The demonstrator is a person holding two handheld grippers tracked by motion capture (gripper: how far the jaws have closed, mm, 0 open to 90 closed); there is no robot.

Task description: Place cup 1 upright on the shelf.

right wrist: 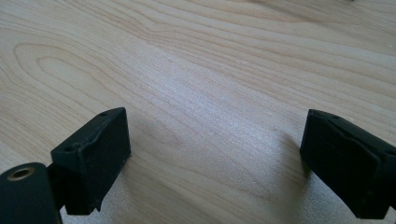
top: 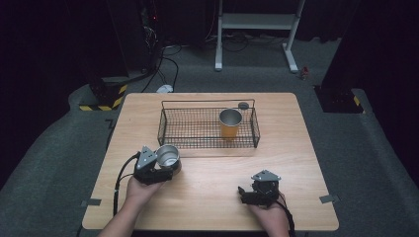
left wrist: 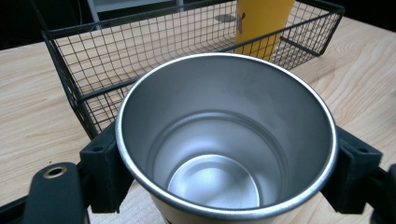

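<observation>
1. Nearest to the high camera are two forearms and two hands of the person, which come in from the near edge of the wooden table [top: 207,197].
2. Two grippers are there, one in each hand. I count two cups, one wire basket and one small dark round thing.
3. On the near left, the left gripper [top: 165,170] is closed on a steel cup [top: 167,157]. In the left gripper view the two black jaws press on the cup's wall from both sides, below the rim.
4. This steel cup [left wrist: 226,135] is upright: its long axis is vertical and its open mouth points up. It is empty inside. It is just on the near side of the basket, at the basket's left end.
5. On the near right, the right gripper [top: 247,193] is low over the bare wood. Its jaws stand wide apart with nothing between them, as the right gripper view shows [right wrist: 215,154].
6. The black wire basket [top: 173,129] lies with its long side left to right, in the far half of the table.
7. One yellow cup [top: 230,123] with a steel inside stands upright in the basket, at its right part.
8. The small dark round thing [top: 243,105] lies on the table just behind the basket's far right side. What it is I cannot tell.
</observation>
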